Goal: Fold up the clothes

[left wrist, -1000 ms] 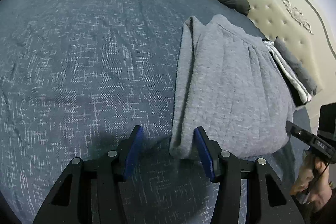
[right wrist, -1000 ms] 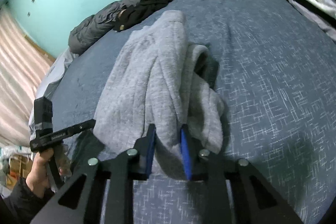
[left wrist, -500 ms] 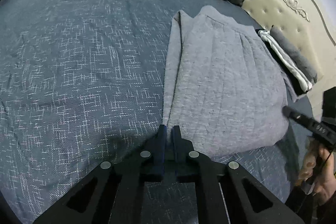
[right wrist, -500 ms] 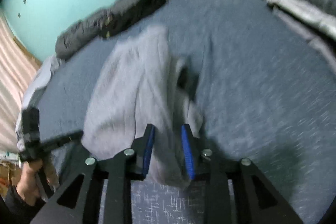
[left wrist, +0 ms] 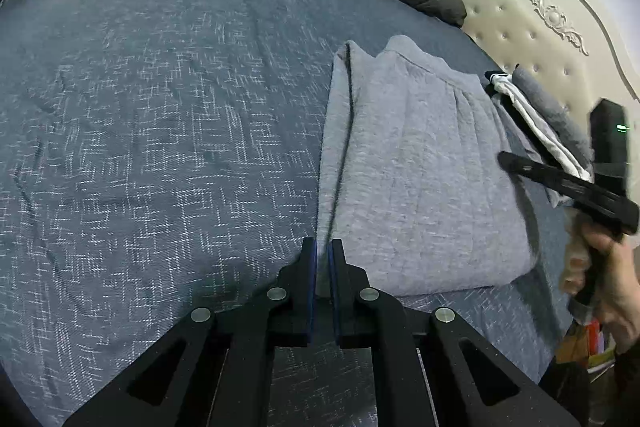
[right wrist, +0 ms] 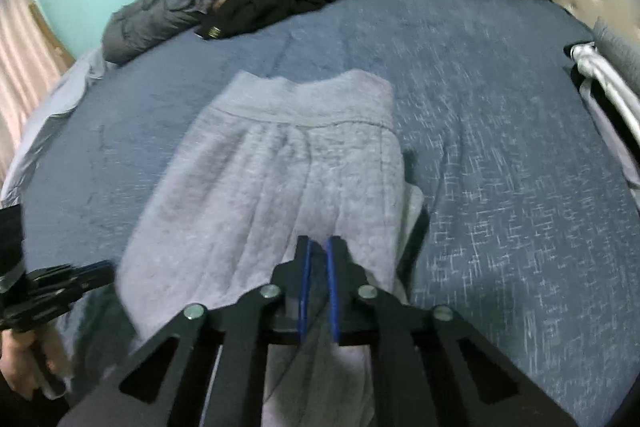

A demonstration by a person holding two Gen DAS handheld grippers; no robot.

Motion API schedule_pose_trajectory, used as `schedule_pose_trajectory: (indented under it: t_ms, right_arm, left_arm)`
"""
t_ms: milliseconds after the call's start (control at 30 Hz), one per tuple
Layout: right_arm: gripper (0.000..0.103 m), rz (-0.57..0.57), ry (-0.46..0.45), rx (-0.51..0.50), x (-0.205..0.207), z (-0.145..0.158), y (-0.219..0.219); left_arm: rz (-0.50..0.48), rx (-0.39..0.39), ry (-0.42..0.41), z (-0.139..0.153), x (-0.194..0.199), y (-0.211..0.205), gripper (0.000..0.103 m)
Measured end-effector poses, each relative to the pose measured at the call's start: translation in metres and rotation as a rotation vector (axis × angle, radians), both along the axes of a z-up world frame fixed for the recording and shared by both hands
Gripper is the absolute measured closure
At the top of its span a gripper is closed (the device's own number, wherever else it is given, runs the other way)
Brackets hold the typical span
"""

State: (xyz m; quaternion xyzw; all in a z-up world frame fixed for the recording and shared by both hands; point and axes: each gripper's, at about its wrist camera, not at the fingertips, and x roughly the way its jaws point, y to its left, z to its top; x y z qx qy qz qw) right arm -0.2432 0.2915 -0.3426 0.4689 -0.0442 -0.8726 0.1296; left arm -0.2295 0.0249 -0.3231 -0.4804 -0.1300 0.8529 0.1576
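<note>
The left black two-finger gripper with blue pads [left wrist: 322, 263] is pinched nearly closed on the near edge of the light grey fleece sweatpants [left wrist: 416, 179], at the garment's left side. The right gripper [right wrist: 318, 267] is likewise clamped on grey fleece at the near end. The garment lies partly folded on the blue crosshatch bedspread [left wrist: 160, 131], right of centre, with a folded pile [left wrist: 548, 119] beyond by the headboard. Risk, as I judge it: thick fleece slipping from either narrow pinch, collapsing the fold unevenly
</note>
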Motion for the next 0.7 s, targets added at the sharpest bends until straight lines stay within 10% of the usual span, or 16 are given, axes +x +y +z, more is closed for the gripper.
schedule_pose_trajectory:
  t_ms: [233,467,700]
  right_arm:
    - [0.102,-0.027,-0.076,-0.008,-0.016,-0.031,0.008]
    - [0.102,0.021,0.039,-0.083,-0.015,0.022,0.012]
    - [0.101,0.061,-0.025,-0.039,-0.057,0.014,-0.010]
  left_arm:
    - [-0.021,-0.027,0.010,0.001,-0.003,0.004,0.097]
    - [-0.019,-0.026,0.014,0.002,-0.001,0.005,0.097]
    - [-0.018,-0.029,0.010,0.001,0.002,0.003,0.097]
